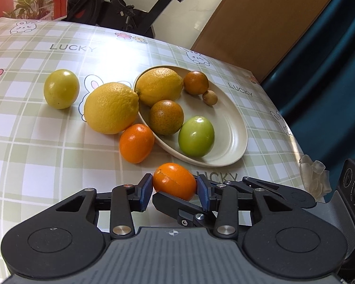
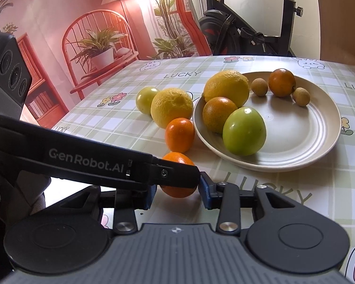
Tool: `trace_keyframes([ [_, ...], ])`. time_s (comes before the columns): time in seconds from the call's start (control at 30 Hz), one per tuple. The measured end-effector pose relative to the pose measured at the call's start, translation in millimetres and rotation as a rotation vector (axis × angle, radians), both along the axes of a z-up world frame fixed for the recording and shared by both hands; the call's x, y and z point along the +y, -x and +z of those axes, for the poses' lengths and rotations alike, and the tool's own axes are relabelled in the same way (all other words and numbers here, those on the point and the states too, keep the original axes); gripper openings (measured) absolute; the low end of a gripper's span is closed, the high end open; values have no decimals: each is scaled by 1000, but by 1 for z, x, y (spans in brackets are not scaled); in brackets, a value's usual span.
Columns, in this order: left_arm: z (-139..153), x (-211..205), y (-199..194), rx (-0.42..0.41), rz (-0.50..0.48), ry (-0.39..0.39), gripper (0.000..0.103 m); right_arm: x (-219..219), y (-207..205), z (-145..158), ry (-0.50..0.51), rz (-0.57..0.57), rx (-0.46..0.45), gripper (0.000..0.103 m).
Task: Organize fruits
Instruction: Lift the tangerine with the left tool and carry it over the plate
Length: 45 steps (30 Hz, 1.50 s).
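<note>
Left gripper (image 1: pixel 174 190) with black linkage arms, blue pads (image 1: pixel 147 190), silver pivot screws, ribbed grey housing at 6 o'clock, right gripper (image 2: pixel 177 193) alike, white "GenRobot.AI" lettering.

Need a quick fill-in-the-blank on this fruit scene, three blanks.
The plate holds ___ small brown fruits.
Of the lemons, only ___ lies on the plate.
The kumquat between the left tongs is coloured ___.
Missing: two; one; orange.
</note>
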<state>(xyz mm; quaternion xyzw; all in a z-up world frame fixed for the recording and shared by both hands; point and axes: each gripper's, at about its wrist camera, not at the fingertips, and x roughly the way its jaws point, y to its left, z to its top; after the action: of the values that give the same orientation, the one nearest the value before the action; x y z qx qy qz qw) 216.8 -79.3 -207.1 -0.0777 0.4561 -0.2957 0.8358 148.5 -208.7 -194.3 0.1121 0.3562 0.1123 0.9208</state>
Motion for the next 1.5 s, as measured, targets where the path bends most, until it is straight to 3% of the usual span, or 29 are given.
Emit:
trace_keyframes([
  [0.4, 28, -43, -13, -26, -85, 35, 42, -32, 9, 28, -11, -116, -87, 40],
  [0.87, 12, -102, -38, 23, -132, -25, 43, -91, 4, 20, -67, -259, -62, 40],
  [1.03, 8, -110, -39, 3, -137, -55, 43, -97, 4, 9, -96, -274, -48, 40],
  [1.5, 13, -103, -37, -13, -134, -47, 43, -96, 1, 9, -86, -288, -45, 41],
])
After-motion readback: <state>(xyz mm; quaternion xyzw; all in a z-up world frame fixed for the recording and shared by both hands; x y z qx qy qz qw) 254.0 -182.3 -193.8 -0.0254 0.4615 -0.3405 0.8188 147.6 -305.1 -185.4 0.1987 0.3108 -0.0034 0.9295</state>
